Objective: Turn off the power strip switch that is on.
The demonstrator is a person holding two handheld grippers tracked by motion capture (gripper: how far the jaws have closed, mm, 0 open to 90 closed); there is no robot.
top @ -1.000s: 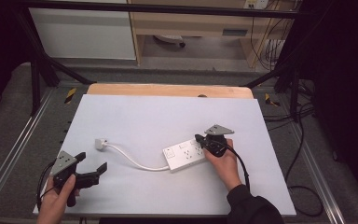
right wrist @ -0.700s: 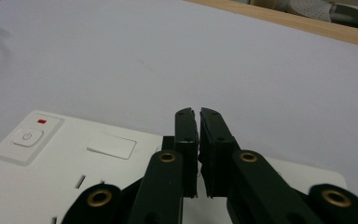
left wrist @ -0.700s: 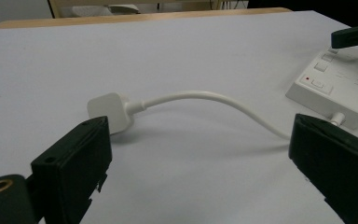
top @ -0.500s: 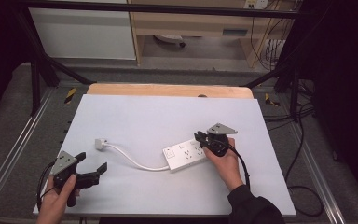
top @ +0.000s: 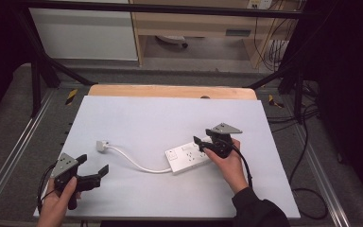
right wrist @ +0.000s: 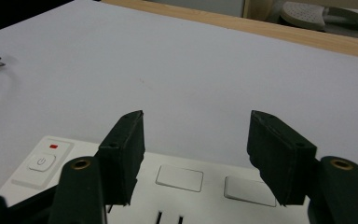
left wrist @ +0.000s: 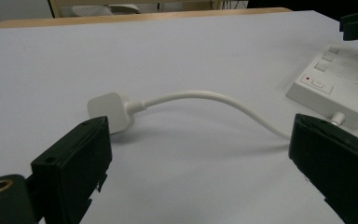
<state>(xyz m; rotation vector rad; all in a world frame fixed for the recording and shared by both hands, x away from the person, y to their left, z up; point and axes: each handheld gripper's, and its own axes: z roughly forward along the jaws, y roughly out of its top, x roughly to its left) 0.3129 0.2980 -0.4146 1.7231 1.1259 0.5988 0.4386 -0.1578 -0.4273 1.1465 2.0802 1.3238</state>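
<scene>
High view: a white power strip (top: 189, 157) lies mid-tabletop (top: 170, 113), right tongs (top: 202, 142) over its end, left tongs (top: 93, 169) apart, well clear. Left gripper view reveals its plug (left wrist: 109, 110) and red light. Right gripper view: jaws apart above the sockets.

High view looks down over the whole counter (top: 170, 113); both gripper views sit low and close, sharing the power strip (top: 189, 157).
</scene>
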